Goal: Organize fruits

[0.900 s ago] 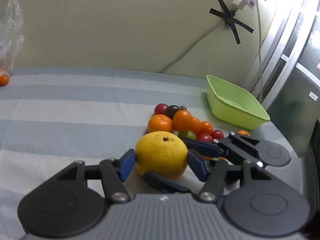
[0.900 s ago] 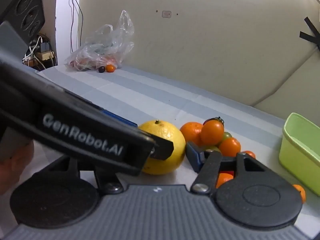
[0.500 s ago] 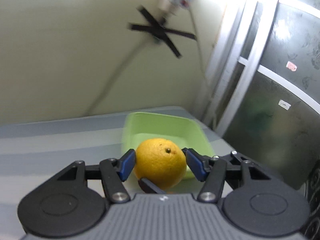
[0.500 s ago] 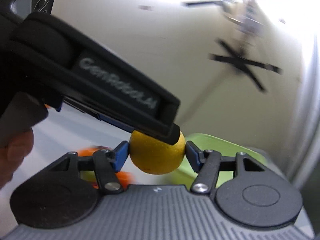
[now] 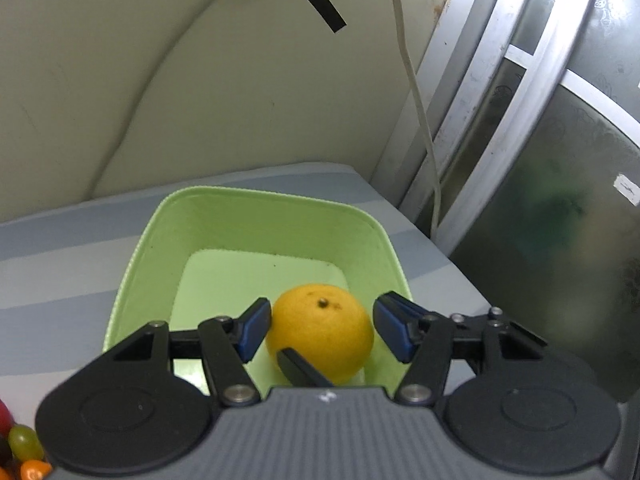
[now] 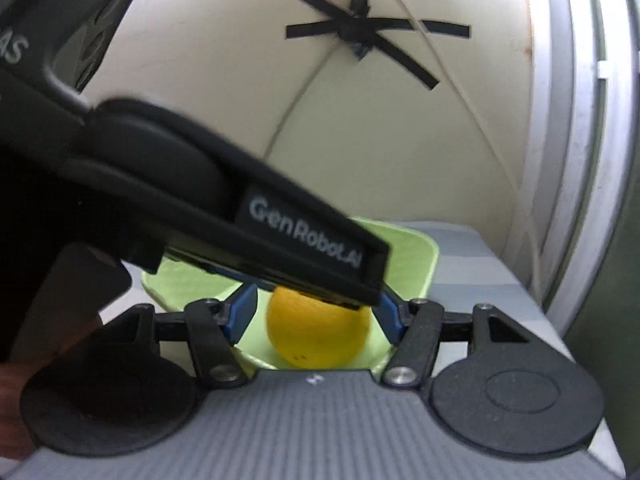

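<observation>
Between my left tool (image 5: pixel 320 330) and my right tool (image 6: pixel 314 314), both open now, sits the yellow fruit (image 5: pixel 320 332) so it can rest in the green tub (image 5: pixel 260 216).

Black linkage tool (image 5: pixel 320 330) with blue pads (image 5: pixel 253 330), silver screws, ribbed grey body, white "GenRobot.AI" lettering on black casing

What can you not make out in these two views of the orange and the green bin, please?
- Left wrist view: the underside of the orange is hidden by the body of the left gripper, so I cannot tell whether it rests on the floor of the green bin.
- Right wrist view: the left gripper crosses over the orange's top.
- Left wrist view: the small fruits are cut off by the bottom-left edge.
</observation>
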A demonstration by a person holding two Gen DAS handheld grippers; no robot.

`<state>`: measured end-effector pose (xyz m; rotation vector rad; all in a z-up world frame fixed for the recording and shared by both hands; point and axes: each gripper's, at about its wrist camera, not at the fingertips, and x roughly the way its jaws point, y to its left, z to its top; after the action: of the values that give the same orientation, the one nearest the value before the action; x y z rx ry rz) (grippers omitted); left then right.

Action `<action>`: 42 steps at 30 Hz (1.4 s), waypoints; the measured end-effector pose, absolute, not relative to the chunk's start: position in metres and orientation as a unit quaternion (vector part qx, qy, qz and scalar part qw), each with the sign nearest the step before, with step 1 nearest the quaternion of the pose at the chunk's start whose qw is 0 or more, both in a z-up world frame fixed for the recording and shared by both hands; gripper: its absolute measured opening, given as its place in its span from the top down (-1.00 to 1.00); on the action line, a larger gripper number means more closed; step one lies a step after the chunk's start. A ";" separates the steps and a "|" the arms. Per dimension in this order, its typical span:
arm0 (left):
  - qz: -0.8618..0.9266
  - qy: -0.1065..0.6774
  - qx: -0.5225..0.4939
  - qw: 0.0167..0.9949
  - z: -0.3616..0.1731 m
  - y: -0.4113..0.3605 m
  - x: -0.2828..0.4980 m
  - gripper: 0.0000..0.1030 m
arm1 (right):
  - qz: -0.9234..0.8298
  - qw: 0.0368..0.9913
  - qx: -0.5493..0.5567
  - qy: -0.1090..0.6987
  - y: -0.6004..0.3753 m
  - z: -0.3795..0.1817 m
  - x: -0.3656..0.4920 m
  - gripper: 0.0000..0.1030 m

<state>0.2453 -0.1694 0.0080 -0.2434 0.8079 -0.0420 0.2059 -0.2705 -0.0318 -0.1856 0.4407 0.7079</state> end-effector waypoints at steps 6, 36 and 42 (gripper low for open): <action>-0.018 0.345 -0.143 0.927 0.036 -0.154 0.202 -0.11 | 0.368 0.904 -0.050 0.210 -0.294 -0.025 0.204 -0.33; 0.194 0.270 -0.049 0.942 -0.010 -0.131 -0.100 -0.25 | 0.328 0.914 0.070 0.227 -0.310 -0.042 0.014 -0.68; 0.189 0.271 -0.057 0.942 -0.020 -0.131 -0.107 -0.26 | 0.331 0.914 0.047 0.232 -0.302 -0.048 0.003 -0.68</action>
<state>-0.1066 -0.1314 -0.0200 -0.1155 0.5530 0.3863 0.0027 -0.3017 -0.0482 0.0966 0.4770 0.6818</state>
